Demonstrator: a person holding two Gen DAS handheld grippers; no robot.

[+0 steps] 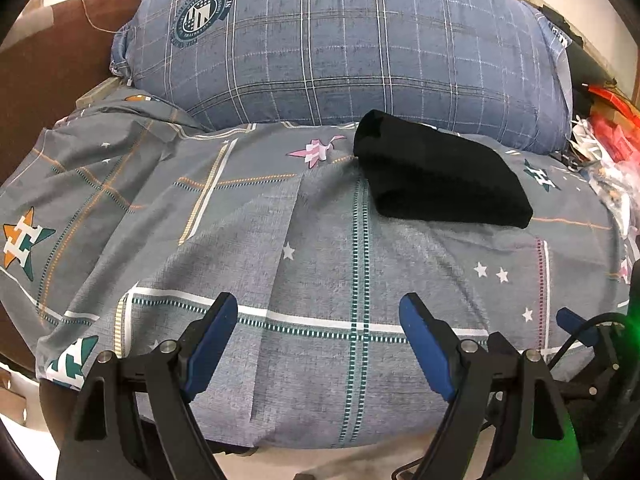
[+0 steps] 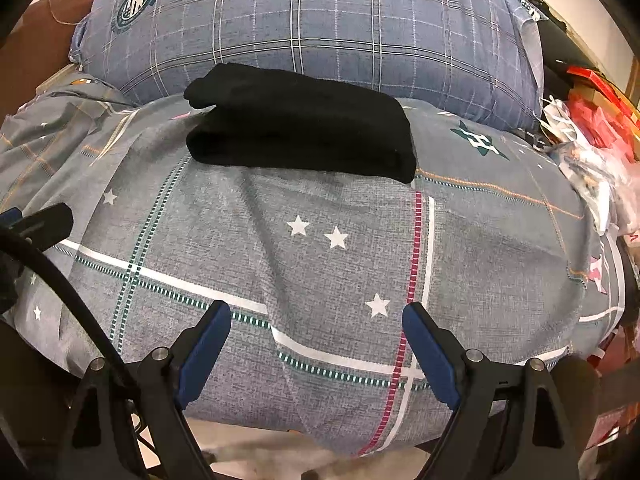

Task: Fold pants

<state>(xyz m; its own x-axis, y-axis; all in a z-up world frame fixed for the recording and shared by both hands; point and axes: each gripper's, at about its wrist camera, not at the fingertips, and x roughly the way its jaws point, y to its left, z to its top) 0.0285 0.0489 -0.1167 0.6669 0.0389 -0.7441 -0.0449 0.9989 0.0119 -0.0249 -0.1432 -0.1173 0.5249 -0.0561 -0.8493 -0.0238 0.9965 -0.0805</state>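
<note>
Two tongs (image 1: 318,320) (image 2: 316,328) open, folded black pants (image 2: 300,122), "H" star sheet (image 2: 320,264).

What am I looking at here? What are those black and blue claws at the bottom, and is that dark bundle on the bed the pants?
Each picture comes from a camera mounted on a hand-held gripper, looking forward along its two fingers. A person holds one gripper in each hand; there is no robot arm. The left gripper and the right gripper are both open and hold nothing. The black pants already lie folded in a compact bundle on the grey patterned bedsheet, just in front of a blue plaid pillow. Red packaging and clutter sit to the right.
</note>
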